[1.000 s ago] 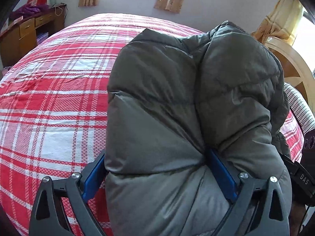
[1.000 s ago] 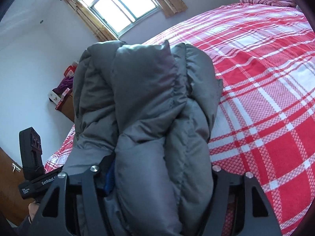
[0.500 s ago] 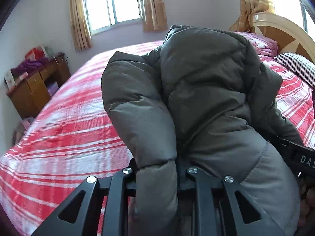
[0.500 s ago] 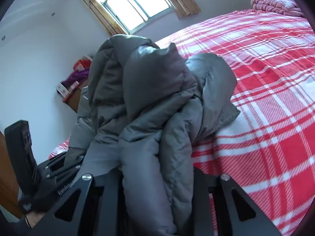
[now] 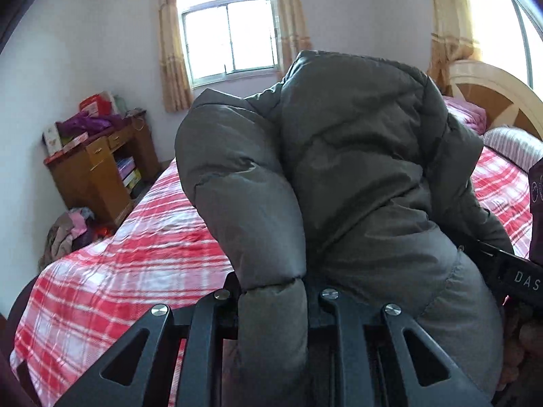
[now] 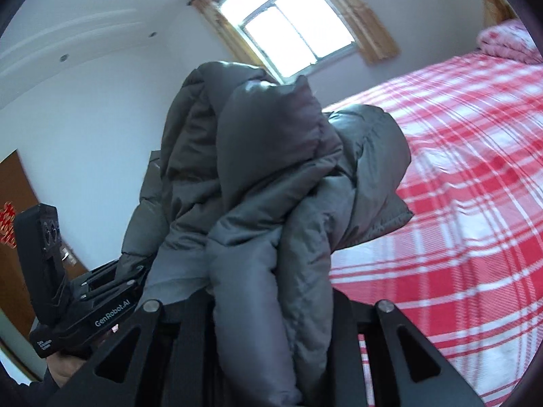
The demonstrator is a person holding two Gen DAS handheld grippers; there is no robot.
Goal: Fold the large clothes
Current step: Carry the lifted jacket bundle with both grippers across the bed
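**One grey puffer jacket held up between two grippers**

The left gripper is clamped narrow on a quilted fold of the single grey puffer jacket; the right gripper pinches another bunched fold of the same puffer jacket. In the right wrist view the left gripper shows at the jacket's far side, its black body lettered "GenRobot.AI". The jacket hangs bundled in the air above one bed covered in a red-and-white plaid sheet. Beyond it stand one wooden headboard, one striped pillow, one folded pink quilt, one wooden cabinet piled with boxes and purple cloth, and a heap of clothes on the floor. Two curtained windows show, one ahead and one at the right edge.

Against a second ago, both grippers have closed from wide to narrow, the jacket has risen off the sheet, and both views have tilted upward, showing more wall and window.
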